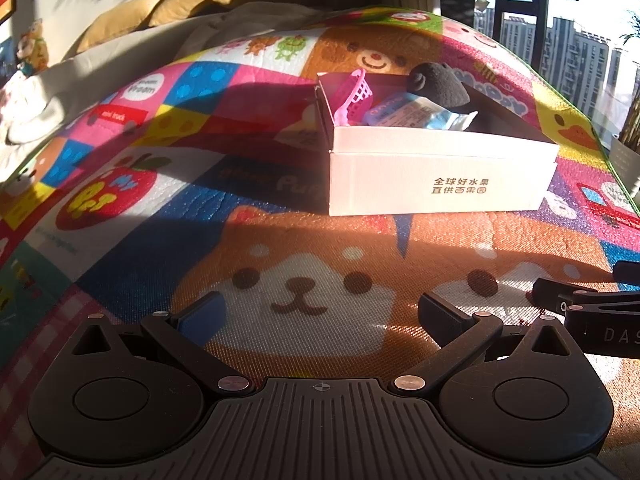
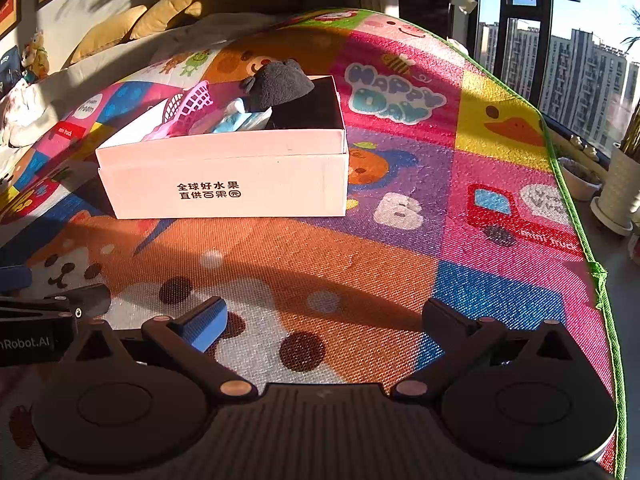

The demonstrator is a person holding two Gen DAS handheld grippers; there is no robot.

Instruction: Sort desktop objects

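A white cardboard box with printed Chinese characters stands on the colourful play mat; it also shows in the right wrist view. Inside it lie a pink toy basket, a light blue packet and a dark grey plush toy. My left gripper is open and empty, low over the mat in front of the box. My right gripper is open and empty, to the right of the left one, which shows at that view's left edge.
The play mat covers the surface, with its green-trimmed edge to the right. Beyond that edge stand white plant pots by a window. Yellow cushions and soft toys lie at the back left.
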